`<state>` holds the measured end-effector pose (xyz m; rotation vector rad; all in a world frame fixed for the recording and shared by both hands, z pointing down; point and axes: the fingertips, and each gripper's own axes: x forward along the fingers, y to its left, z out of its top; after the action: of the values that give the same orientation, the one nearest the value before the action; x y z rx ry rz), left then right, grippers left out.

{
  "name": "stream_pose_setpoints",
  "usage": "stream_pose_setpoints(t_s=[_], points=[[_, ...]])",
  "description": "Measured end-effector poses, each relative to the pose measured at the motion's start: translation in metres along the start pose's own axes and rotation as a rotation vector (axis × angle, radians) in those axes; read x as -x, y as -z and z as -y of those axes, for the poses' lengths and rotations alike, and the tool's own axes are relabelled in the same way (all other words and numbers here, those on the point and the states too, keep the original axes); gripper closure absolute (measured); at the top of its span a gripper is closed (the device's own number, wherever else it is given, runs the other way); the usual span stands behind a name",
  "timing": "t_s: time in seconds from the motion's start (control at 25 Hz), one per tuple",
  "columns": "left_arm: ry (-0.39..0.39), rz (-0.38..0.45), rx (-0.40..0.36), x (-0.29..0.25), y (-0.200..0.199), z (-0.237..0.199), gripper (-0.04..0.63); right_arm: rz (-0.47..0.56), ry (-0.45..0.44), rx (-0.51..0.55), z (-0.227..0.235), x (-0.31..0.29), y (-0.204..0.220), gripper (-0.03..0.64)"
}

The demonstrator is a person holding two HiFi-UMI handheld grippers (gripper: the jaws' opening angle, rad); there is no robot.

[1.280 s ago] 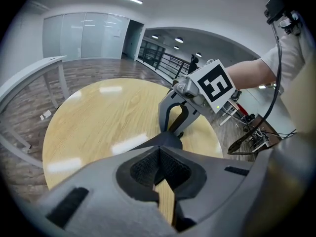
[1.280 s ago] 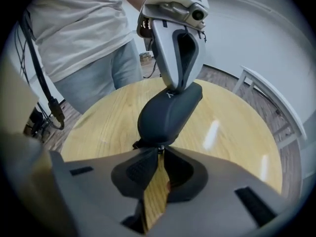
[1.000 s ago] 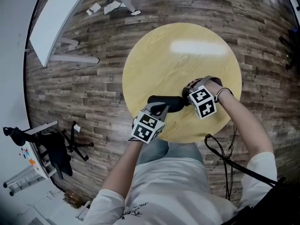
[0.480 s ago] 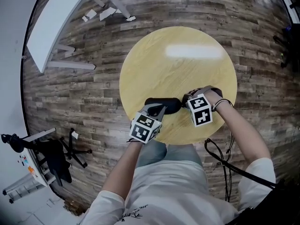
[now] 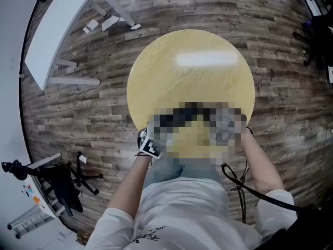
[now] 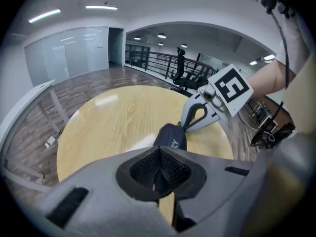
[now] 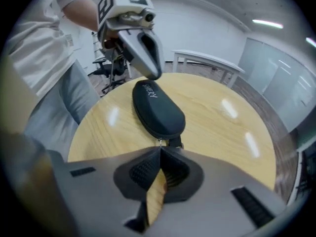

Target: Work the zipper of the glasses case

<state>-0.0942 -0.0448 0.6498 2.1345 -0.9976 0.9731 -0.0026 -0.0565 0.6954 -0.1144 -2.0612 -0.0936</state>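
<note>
the zipper pull (image 7: 159, 142) is being pinched in the right claw (image 7: 160, 148); the glasses case (image 7: 158, 110) is being held lengthwise straight ahead, far end clamped in the left claw (image 6: 159, 152).

I'm looking at a round pale-wood table (image 5: 208, 51) on a grey-brown plank floor (image 5: 104, 103). A white desk (image 5: 57, 25) and a black office chair (image 5: 62, 176) stand aside. Glass partitions (image 6: 69, 48) and ceiling strip lights (image 6: 101, 7) lie beyond.

A round pale wooden table (image 5: 190, 82) on plank flooring (image 5: 104, 103) bears one dark glasses case (image 7: 157, 110).
</note>
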Motion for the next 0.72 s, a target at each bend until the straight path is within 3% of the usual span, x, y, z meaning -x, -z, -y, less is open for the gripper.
stream_pose_setpoints(t_s=[0.12,0.24,0.56,0.72], points=[[0.061,-0.051,-0.037,-0.004,0.006,0.007,0.588,0.028,0.063,-0.082,0.028,0.007,0.006,0.618],[0.080,-0.094,-0.089,-0.010,0.011,0.018,0.588,0.039,0.057,-0.126,0.035,0.004,0.004,0.618],[0.071,-0.061,-0.073,-0.014,0.011,0.020,0.588,0.094,0.020,-0.226,-0.007,-0.002,-0.004,0.618],[0.087,-0.059,-0.084,-0.010,0.010,0.023,0.588,0.109,0.067,-0.258,-0.029,-0.012,-0.018,0.618]])
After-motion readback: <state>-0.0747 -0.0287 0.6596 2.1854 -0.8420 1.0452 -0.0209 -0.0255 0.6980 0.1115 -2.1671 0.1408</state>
